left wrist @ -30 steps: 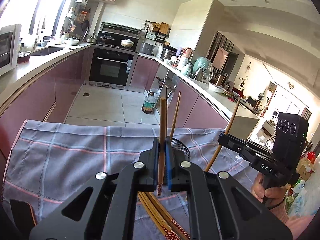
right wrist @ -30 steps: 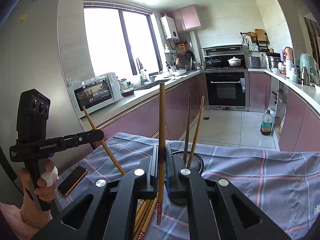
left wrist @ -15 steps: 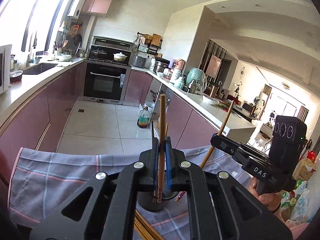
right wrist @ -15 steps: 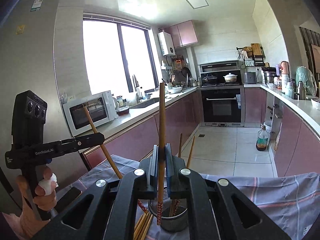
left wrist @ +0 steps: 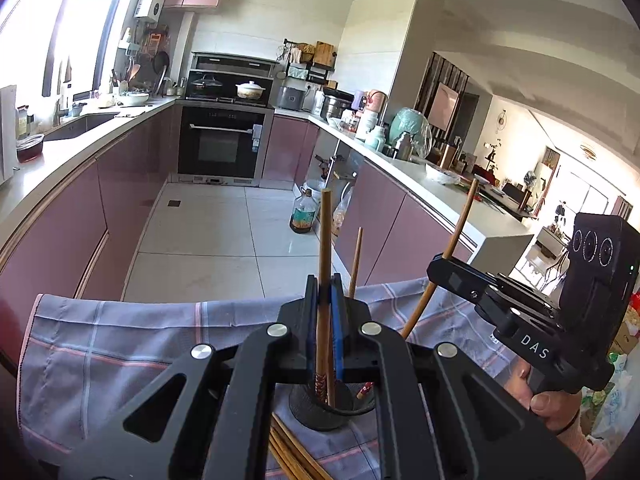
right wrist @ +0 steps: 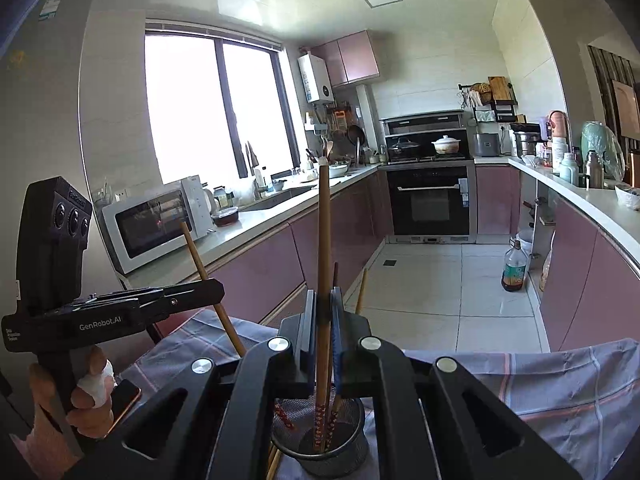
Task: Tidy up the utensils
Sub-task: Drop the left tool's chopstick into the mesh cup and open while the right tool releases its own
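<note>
A chopstick [left wrist: 325,264] is held tight in the left tool [left wrist: 325,320], another [right wrist: 323,264] in the right tool [right wrist: 323,320], above the cup [right wrist: 320,456]. If dropped crooked, the cup could be missed or tipped.

my own tongs hide the mesh holder's [left wrist: 320,416] near rim | loose chopsticks [left wrist: 292,456] cut off at bottom edge | phone [right wrist: 126,398] half behind my left hand [right wrist: 86,396]

— Where is the light coming from?
— Daylight is pouring through the window [right wrist: 216,108], blowing it out white. Glare is washing the ceiling; fisheye bending and dark vignetting are curving every edge.
</note>
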Demonstrator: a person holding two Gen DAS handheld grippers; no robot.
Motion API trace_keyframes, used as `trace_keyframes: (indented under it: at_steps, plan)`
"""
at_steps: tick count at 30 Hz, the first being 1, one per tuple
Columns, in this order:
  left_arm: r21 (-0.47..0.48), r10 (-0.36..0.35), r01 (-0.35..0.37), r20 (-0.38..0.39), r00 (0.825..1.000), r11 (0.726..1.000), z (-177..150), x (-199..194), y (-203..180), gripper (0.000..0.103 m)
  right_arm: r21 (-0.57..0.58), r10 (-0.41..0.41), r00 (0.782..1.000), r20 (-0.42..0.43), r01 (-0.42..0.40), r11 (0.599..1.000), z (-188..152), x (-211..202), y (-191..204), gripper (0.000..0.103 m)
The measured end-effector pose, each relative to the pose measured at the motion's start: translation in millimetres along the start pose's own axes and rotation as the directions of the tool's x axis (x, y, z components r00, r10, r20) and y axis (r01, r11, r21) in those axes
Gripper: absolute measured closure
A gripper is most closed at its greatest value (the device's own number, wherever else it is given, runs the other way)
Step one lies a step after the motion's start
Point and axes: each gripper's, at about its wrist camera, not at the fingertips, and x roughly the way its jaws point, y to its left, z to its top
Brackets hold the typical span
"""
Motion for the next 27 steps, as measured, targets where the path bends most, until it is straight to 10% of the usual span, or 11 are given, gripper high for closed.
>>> trace_keyframes:
  at_steps: [27]
  plan:
    - [0.036, 0.064, -0.059, -0.161, 0.985, 0.998, -20, 73, 17, 0.09, 0.051, -0.045, 0.974, -0.221, 0.058, 0.997, -29, 52, -13, 0.093]
